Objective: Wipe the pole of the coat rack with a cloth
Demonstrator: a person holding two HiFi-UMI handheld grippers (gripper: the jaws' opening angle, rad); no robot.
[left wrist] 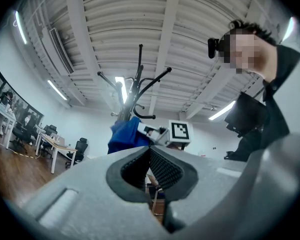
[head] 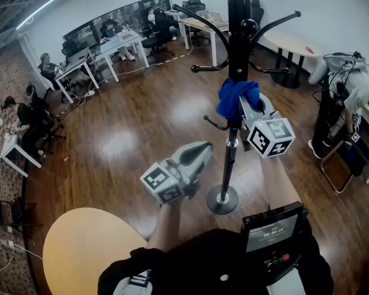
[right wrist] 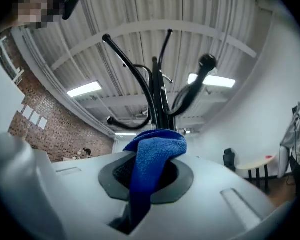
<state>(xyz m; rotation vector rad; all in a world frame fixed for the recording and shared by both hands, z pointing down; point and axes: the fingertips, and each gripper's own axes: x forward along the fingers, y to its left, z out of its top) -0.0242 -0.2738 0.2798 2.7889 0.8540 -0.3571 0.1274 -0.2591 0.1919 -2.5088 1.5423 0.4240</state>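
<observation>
Black pole (head: 237, 48) vert., blue cloth (head: 237, 98) on it

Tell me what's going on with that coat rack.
A person holds a claw in each hand. The right claw is shut on a blue cloth and holds it up against the black pole, partway up. The left claw is shut on nothing and hangs lower, beside the pole and apart from it. The wiping looks to be under way.
</observation>
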